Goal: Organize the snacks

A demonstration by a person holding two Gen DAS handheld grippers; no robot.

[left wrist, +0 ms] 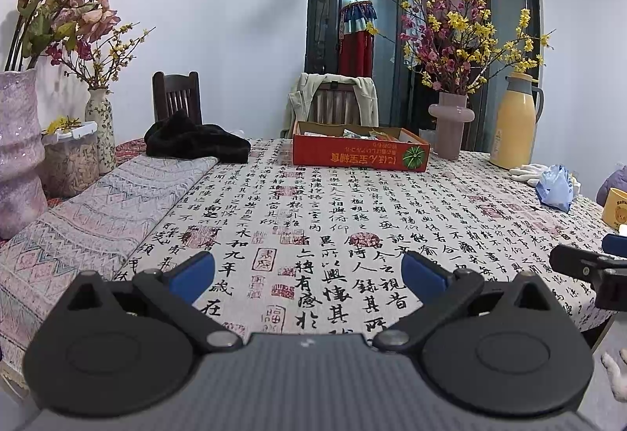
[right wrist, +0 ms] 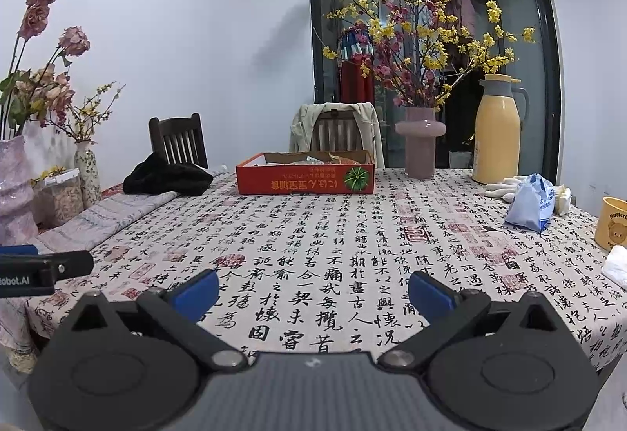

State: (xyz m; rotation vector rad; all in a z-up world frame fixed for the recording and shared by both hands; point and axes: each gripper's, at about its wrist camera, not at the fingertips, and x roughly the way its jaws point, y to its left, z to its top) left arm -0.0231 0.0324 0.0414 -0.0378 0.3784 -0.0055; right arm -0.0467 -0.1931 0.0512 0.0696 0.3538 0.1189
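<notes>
Looked out over a big table with a writing-print tablecloth (left wrist: 313, 203) from two spots side by side. Found the red cardboard box (left wrist: 352, 154) at the far side of the table, straight ahead and well apart from both claws. Saw snack packets (left wrist: 364, 134) poking up inside the box, too small to tell one from another.

Spotted a yellow thermos jug (left wrist: 513, 125) far off to the right, with a pink vase (left wrist: 450, 125) of red and yellow flowers between it and the box. Noticed a black cloth (left wrist: 196, 142) in a heap to the left of the box. Found a blue plastic bag (right wrist: 529, 205) on the right side, just beside some white gloves (right wrist: 503, 186).

Held the left gripper (left wrist: 307, 274) low over the near edge of the table, blue pads spread wide, nothing between them. Held the right gripper (right wrist: 313, 291) the same way: spread wide and bare, over cloth only.

Saw things in the right view that the left view mostly cut off: a yellow cup (right wrist: 611, 223) with a bear on it, and a white tissue (right wrist: 617, 266) near it. Got only a sliver of that cup in the left view. Got a closer look in the left view at the striped cloth (left wrist: 117, 203) and the clear jar (left wrist: 70, 160) on the left.
</notes>
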